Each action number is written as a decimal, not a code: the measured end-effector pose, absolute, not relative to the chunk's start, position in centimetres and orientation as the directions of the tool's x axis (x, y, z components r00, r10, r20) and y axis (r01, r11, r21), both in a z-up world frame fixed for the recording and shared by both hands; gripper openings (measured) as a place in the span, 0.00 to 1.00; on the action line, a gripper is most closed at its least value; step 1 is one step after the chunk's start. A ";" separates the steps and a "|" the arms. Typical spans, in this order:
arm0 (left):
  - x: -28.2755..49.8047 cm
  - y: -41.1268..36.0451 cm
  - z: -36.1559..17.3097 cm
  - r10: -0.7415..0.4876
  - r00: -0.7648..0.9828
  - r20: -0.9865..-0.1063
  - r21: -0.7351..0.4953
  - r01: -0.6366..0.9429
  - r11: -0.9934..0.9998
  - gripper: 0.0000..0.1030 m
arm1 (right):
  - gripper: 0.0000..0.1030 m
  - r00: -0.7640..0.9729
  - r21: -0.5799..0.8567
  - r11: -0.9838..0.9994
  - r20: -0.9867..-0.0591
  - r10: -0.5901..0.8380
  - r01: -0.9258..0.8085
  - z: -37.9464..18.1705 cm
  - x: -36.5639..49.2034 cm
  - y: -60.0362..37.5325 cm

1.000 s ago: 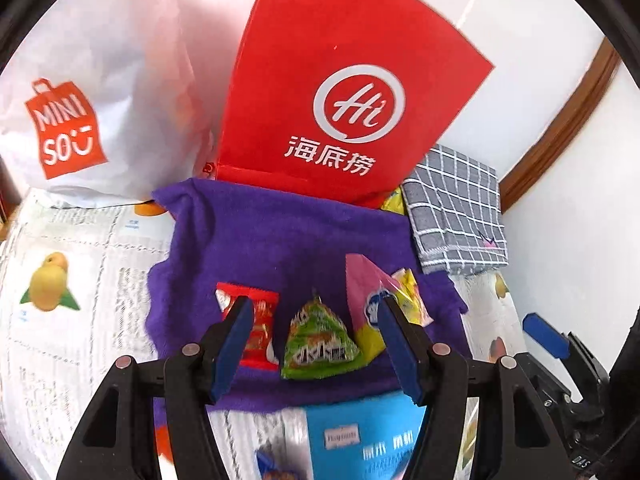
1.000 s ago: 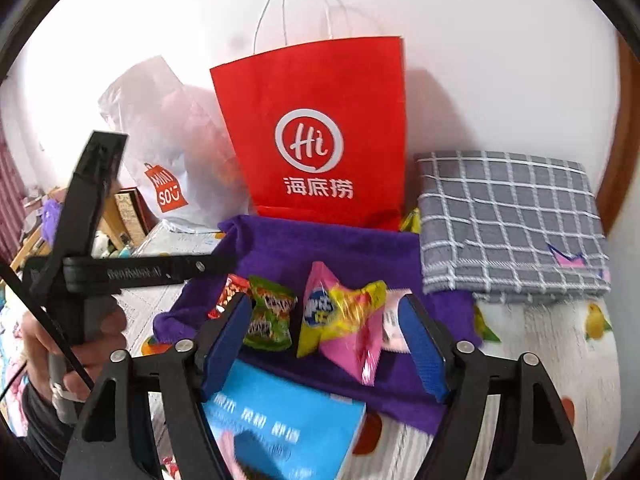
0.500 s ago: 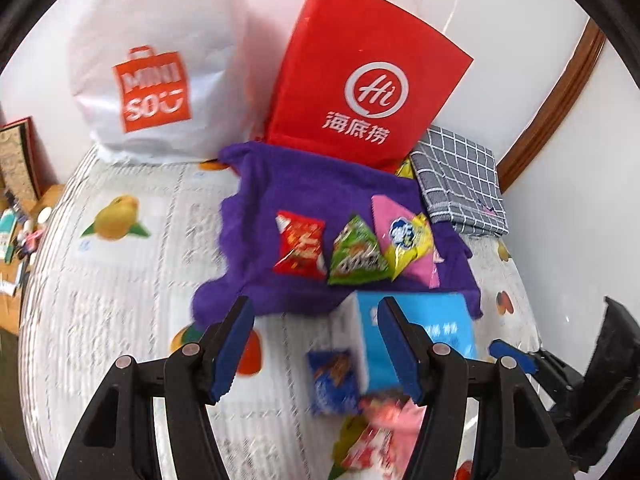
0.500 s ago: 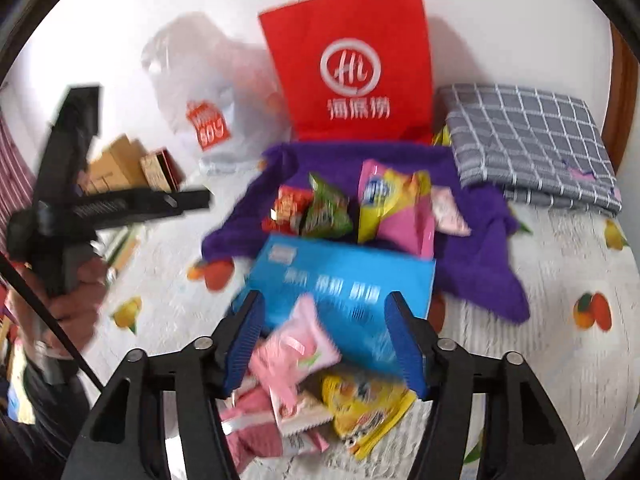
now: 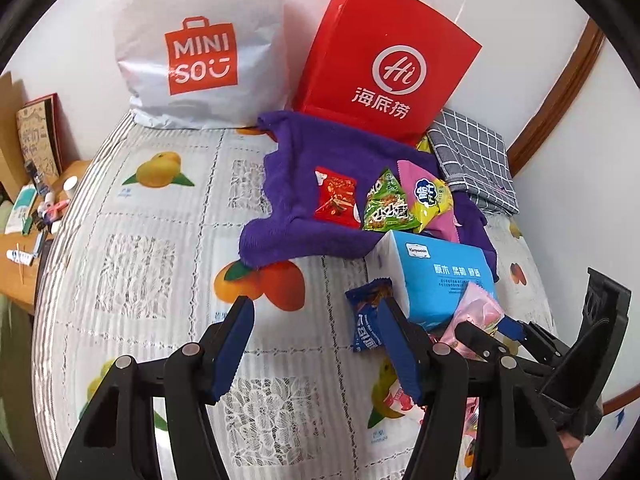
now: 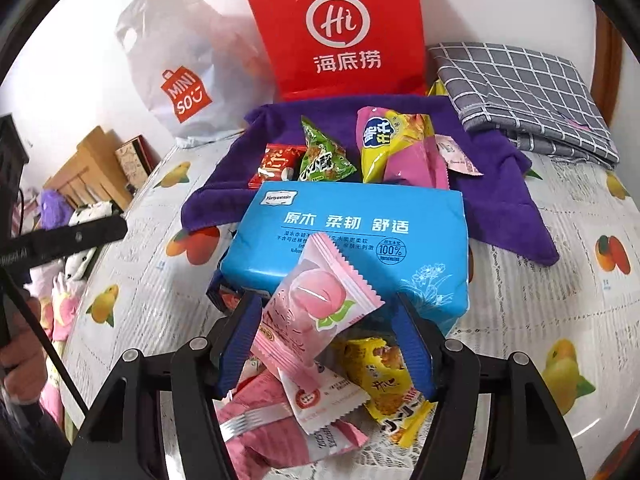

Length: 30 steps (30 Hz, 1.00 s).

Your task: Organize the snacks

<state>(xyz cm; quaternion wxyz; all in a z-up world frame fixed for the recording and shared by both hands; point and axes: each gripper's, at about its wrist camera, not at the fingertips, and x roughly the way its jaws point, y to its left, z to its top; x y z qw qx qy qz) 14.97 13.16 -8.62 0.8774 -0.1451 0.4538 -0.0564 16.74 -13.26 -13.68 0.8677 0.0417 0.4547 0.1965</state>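
On the purple towel [image 5: 288,152] lie a red packet [image 5: 336,196], a green triangular packet [image 5: 386,204] and a yellow-and-pink packet [image 5: 430,196]. In front of it stands a blue tissue pack [image 6: 360,232]. A pile of snacks sits before the pack: a pink peach packet [image 6: 320,296], a yellow packet [image 6: 384,376] and more pink ones. My right gripper [image 6: 328,304] is open around the peach packet, which leans on the pack; the pads flank it without clearly pressing. My left gripper [image 5: 316,312] is open over the tablecloth with nothing between its fingers. A dark blue packet [image 5: 366,320] lies by its right finger.
A red paper bag [image 5: 384,60] and a white shopping bag [image 5: 200,40] stand against the back wall. A folded grey checked cloth [image 5: 472,156] lies at the back right. A cluttered wooden desk [image 5: 36,208] borders the left edge. A hand [image 6: 20,352] holds the left gripper.
Both grippers have drawn back from the purple towel toward the near edge. The tissue pack and snack pile have come into view. The right gripper sank until the peach packet stood between its fingers.
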 end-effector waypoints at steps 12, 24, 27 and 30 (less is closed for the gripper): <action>14.7 10.3 -9.2 -0.238 0.563 -0.791 -0.285 0.005 0.959 0.60 | 0.21 0.518 0.325 0.883 -0.719 0.463 -0.338 -11.8 16.3 -14.2; 16.9 6.7 -12.4 -0.256 0.507 -0.823 -0.269 0.049 0.962 0.60 | 0.21 0.621 0.350 0.899 -0.652 0.435 -0.262 -9.4 14.1 -21.5; 17.6 6.0 -13.2 -0.241 0.497 -0.834 -0.242 0.063 0.968 0.60 | 0.21 0.616 0.340 0.908 -0.669 0.416 -0.245 -10.1 13.8 -23.2; 18.1 5.5 -13.8 -0.260 0.480 -0.838 -0.253 0.080 0.964 0.60 | 0.21 0.610 0.317 0.920 -0.689 0.391 -0.232 -11.1 13.5 -24.1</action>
